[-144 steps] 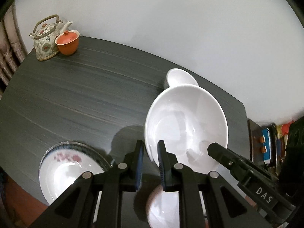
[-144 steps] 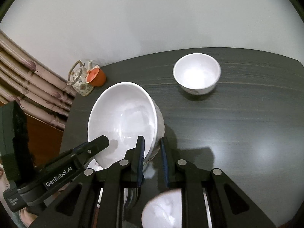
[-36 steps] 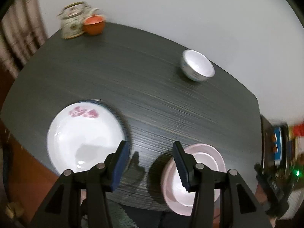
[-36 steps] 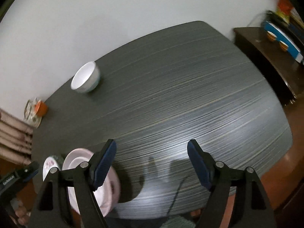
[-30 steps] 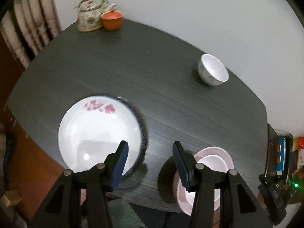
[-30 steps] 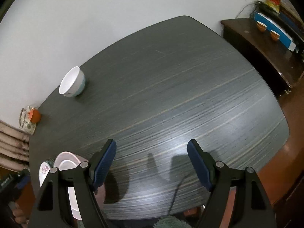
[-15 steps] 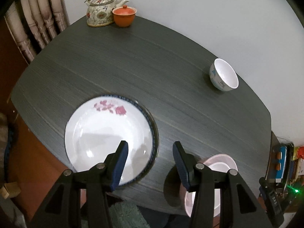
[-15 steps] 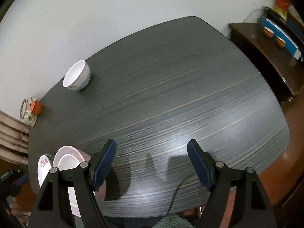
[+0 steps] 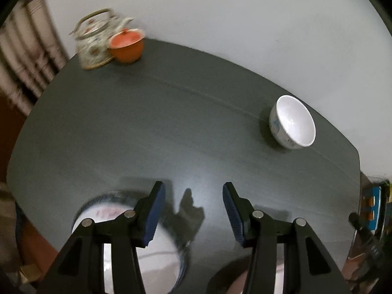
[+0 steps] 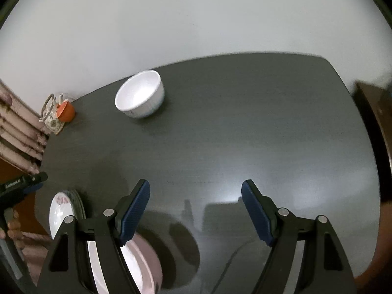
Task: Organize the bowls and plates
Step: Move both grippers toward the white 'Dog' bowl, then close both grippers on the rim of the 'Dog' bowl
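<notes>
Lower left in our left view lies the flowered plate (image 9: 137, 264); our left tool (image 9: 193, 210) and right tool (image 10: 196, 210) both gape, empty. The white bowl (image 10: 140, 98) sits upper left on the tabletop (image 10: 245, 134); its smooth rim could slip from a shallow pinch.

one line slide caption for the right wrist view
Open right gripper above a dark table, small white bowl beyond.

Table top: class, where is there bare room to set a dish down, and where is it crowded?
The table is bare across its middle and right side, from the white bowl to the near edge. The crowded spots are the near left, with the flowered plate and pink dish, and the teapot corner.
</notes>
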